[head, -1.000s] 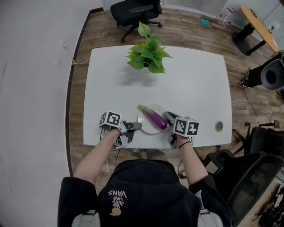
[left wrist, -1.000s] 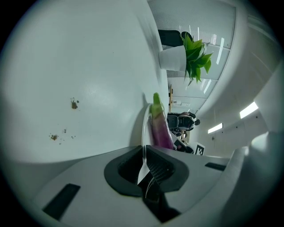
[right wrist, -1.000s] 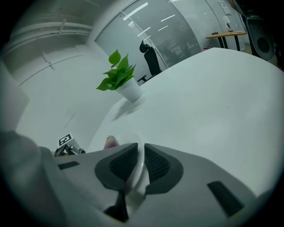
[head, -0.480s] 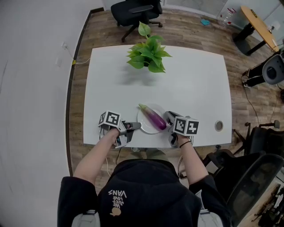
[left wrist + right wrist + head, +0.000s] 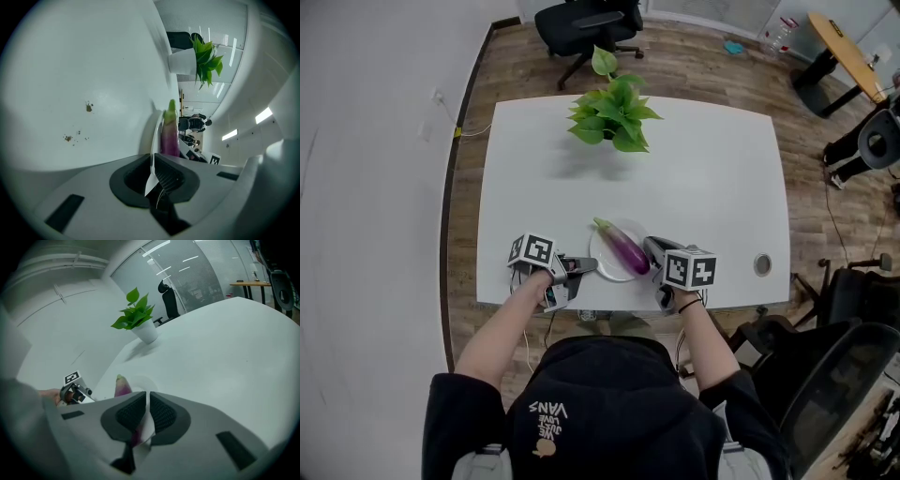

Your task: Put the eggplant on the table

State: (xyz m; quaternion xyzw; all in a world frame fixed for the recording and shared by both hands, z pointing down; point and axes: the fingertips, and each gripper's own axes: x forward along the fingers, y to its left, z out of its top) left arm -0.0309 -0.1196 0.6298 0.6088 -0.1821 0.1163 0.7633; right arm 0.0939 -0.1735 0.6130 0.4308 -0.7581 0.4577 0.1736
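Note:
A purple eggplant (image 5: 623, 249) with a green stem lies on a white plate (image 5: 605, 267) near the front edge of the white table (image 5: 703, 178). My left gripper (image 5: 592, 266) is shut on the plate's left rim. My right gripper (image 5: 650, 247) is shut on the right rim, close beside the eggplant. In the left gripper view the thin plate rim (image 5: 154, 136) runs between the shut jaws of the left gripper (image 5: 152, 171), with the eggplant (image 5: 169, 138) just beyond. In the right gripper view the right gripper (image 5: 146, 411) pinches the white rim, and the eggplant (image 5: 121, 385) peeks out above the left jaw.
A potted green plant (image 5: 614, 117) stands at the table's far side. A round cable grommet (image 5: 762, 266) sits at the front right of the tabletop. Office chairs (image 5: 586, 23) and a second desk (image 5: 844, 52) stand on the wooden floor around the table.
My right gripper has shifted slightly left and the eggplant has edged with it. The left gripper has stayed put, holding the rim.

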